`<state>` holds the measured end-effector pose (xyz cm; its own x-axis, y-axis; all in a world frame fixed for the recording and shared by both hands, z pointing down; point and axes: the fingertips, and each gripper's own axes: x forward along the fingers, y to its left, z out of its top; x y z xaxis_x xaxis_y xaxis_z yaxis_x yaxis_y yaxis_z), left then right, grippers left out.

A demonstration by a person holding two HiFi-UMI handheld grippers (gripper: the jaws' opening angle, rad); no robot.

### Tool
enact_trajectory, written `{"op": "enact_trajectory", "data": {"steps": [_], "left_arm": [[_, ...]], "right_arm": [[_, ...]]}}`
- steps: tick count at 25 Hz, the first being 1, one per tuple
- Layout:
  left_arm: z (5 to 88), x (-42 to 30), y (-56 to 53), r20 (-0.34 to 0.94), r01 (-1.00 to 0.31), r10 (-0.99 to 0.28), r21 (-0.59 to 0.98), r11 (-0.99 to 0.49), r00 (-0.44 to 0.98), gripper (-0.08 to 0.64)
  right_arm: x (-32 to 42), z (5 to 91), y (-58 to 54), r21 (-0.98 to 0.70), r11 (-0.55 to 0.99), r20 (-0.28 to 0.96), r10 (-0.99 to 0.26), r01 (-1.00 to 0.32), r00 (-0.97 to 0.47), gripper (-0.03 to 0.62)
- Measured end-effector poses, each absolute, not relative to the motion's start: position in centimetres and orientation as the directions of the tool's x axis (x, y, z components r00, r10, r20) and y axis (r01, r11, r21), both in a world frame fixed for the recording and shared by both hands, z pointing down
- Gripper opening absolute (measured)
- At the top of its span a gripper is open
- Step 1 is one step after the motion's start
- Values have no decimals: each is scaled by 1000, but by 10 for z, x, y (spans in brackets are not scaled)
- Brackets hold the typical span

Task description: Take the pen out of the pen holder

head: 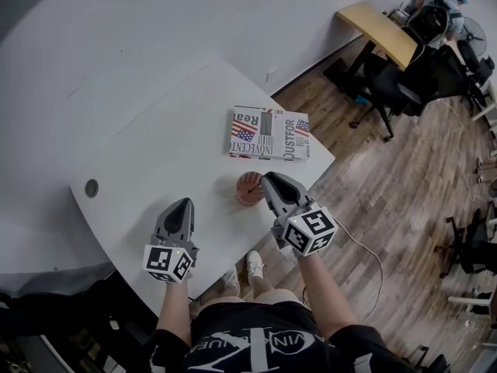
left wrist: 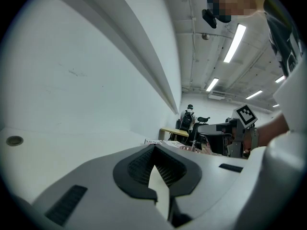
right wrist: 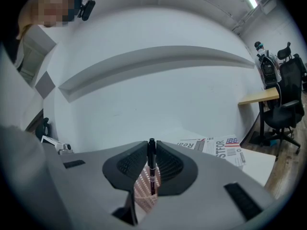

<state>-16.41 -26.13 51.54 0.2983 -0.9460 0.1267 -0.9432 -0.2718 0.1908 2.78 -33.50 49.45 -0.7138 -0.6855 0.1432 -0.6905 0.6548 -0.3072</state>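
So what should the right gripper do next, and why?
Probably lift straight up. The right gripper has its jaws closed on the pen, whose lower end appears to sit inside the mesh pen holder. A straight rise should clear the rim without tipping the holder.

I see even bright light from ceiling strip lamps [left wrist: 234,43], soft shadows, strong fisheye bending and dark corners in both gripper views
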Motion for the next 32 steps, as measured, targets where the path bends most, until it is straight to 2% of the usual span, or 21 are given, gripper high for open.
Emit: {"op": "enact_trajectory", "data": {"steps": [32], "left_arm": [[484,-169,-259,88,-952,-958,169,-256,273,12]], "right_arm": [[41,445,-330,-252,669,75,-707,-699,-703,63]]}}
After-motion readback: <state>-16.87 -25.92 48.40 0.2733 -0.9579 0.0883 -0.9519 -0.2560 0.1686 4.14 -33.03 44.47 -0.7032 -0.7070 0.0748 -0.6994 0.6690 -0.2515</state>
